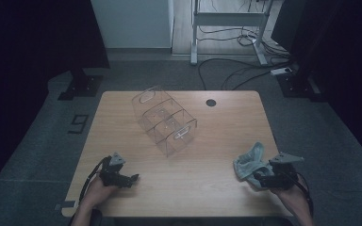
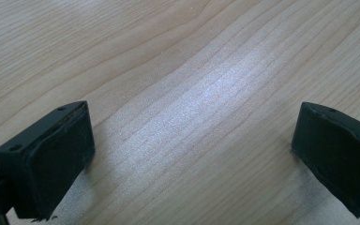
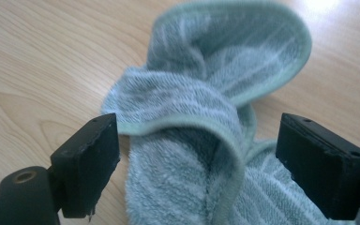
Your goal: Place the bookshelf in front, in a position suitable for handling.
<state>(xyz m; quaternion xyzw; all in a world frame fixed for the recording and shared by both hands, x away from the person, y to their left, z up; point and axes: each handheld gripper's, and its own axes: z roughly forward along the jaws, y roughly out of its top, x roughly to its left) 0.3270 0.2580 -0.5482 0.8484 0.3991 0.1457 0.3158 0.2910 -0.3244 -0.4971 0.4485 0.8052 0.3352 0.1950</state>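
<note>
in the right gripper view the towel runs off the bottom edge, and its far fold is blurred. from the high view, the right hand-held gripper covers the towel's near corner, so where the cloth ends there is anyone's guess. the clear plastic box is too small and dim to tell if its compartments hold anything. both forearms are cut off at the bottom.

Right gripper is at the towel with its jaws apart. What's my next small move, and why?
Probably close the right gripper on the towel: the crumpled cloth lies between its open jaws, neither pad pressing it. The left gripper is open over bare table.
</note>
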